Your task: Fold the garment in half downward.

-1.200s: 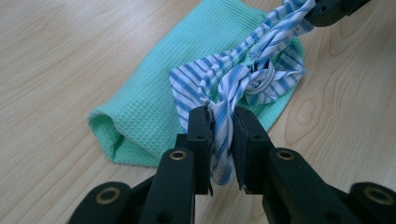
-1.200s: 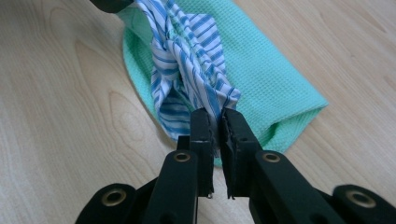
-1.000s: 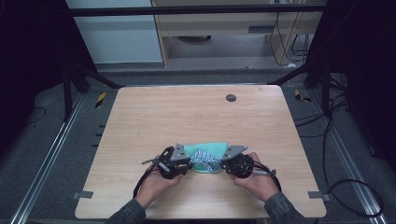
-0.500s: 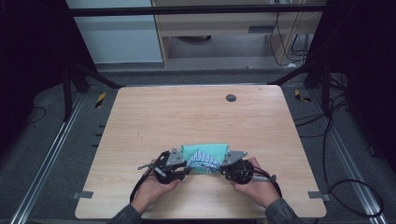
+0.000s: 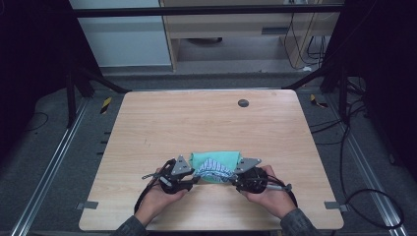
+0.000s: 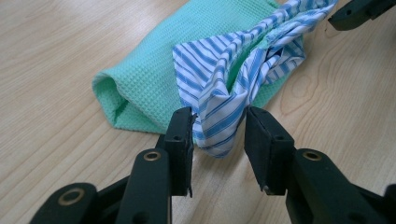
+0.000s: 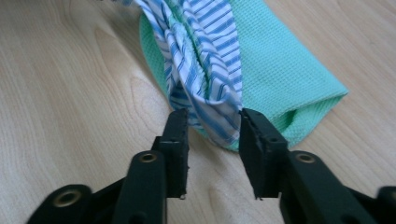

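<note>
In the high view, low in the middle of the frame, a folded green waffle cloth (image 5: 215, 161) lies on the wooden tabletop (image 5: 206, 123) with a blue-and-white striped cloth (image 5: 214, 170) bunched along its near edge. The left hand-held gripper (image 5: 196, 178) sits at the striped cloth's left end and the right hand-held gripper (image 5: 231, 181) at its right end, each in one of the person's hands rising from the bottom edge. In the left gripper view the striped cloth (image 6: 219, 121) hangs between the parted jaws; the left pad touches it, the right pad stands just clear, so the cloth is released, the jaws having just been opening. In the right gripper view the striped cloth (image 7: 210, 112) likewise lies between parted jaws that have just been opening, with a gap at the left pad. The green cloth (image 7: 280, 70) fills the upper right there. A small dark disc (image 5: 243, 103) sits on the tabletop in the upper middle.
</note>
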